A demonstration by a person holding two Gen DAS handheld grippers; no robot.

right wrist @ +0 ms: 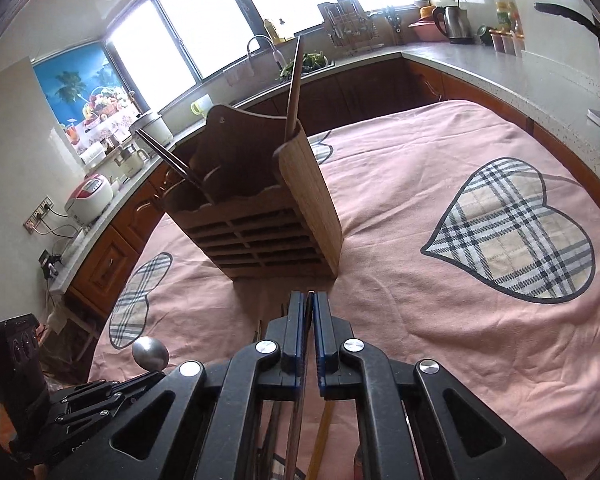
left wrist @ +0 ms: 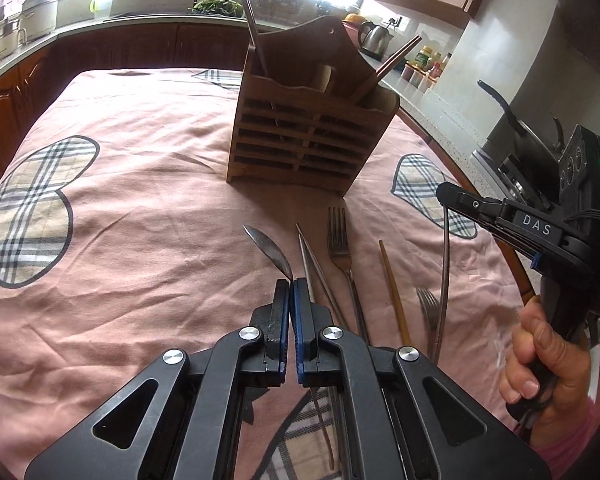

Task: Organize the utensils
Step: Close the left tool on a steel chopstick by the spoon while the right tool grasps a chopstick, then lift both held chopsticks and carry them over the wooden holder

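Observation:
A wooden utensil holder (left wrist: 300, 136) stands on the pink tablecloth, with chopsticks and a metal handle in it; it also shows in the right wrist view (right wrist: 260, 216). My left gripper (left wrist: 291, 282) is shut on a metal spoon (left wrist: 270, 250), bowl lifted ahead; that spoon's bowl shows in the right wrist view (right wrist: 150, 354). My right gripper (right wrist: 308, 296) is shut on a thin metal utensil handle (left wrist: 445, 272), raised at the right (left wrist: 444, 194). On the cloth lie a metal chopstick (left wrist: 320, 276), a fork (left wrist: 340, 244), a wooden chopstick (left wrist: 394, 292) and another fork (left wrist: 428, 304).
The table (right wrist: 420, 240) has a pink cloth with plaid hearts. Kitchen counters run around it, with a kettle (left wrist: 374, 38), jars, pots (left wrist: 40, 12), a rice cooker (right wrist: 90, 198) and a sink. A pan handle (left wrist: 500, 104) juts at the right.

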